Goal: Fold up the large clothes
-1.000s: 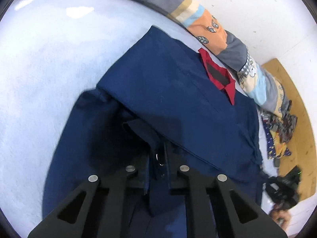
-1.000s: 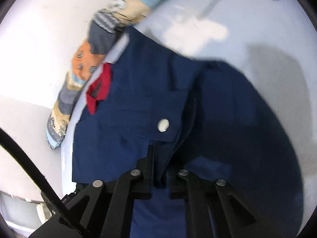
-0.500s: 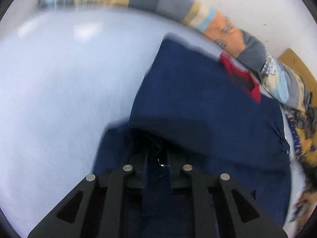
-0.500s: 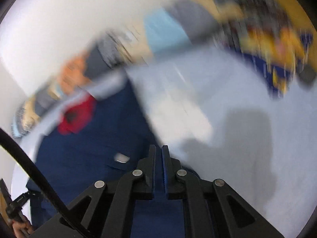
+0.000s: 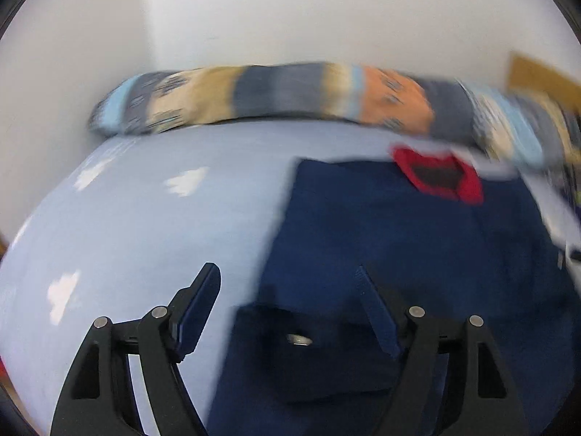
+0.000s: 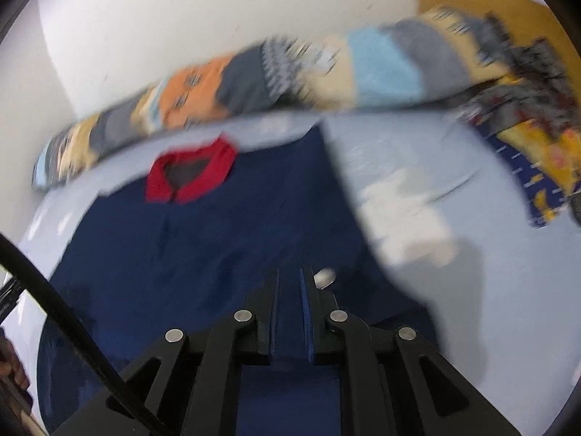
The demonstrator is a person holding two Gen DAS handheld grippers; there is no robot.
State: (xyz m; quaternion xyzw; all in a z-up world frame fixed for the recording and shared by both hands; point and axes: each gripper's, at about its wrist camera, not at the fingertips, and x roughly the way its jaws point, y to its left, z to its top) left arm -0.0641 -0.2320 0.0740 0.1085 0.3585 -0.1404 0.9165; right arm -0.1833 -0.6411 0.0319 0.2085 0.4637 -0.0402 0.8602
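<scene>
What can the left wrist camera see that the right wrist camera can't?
Only the left wrist view shows the left gripper, its fingers spread wide apart above the folded edge of the blue garment.

Only the right wrist view shows the right gripper, fingers nearly together with blue cloth in the gap, a black cable, and a yellow and blue patterned cloth heaped at the far right.

Both show the garment's red collar, the light blue bed sheet, the long patchwork bolster and the white wall.
</scene>
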